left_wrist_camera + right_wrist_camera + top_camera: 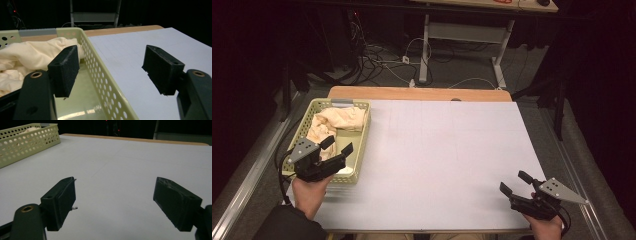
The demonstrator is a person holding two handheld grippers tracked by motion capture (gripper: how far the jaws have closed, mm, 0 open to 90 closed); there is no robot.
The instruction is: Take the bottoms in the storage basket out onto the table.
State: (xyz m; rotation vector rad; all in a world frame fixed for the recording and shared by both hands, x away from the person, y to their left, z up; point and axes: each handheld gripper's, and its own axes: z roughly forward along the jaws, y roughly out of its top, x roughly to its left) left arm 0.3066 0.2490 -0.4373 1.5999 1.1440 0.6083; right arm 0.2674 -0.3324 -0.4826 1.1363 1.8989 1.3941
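Observation:
A pale green perforated basket stands at the table's left side and holds a crumpled cream cloth. My left gripper hovers open over the basket's near right corner, one jaw above the inside, the other above the table. In the left gripper view the cloth lies beyond the left jaw and the basket wall runs between the jaws. My right gripper rests open near the table's front right corner, nothing between its jaws. The basket shows far left in the right gripper view.
A white sheet covers the table, with a wooden edge at the far side. Beyond it are a desk frame and cables on the floor. Metal rails run along both sides of the table.

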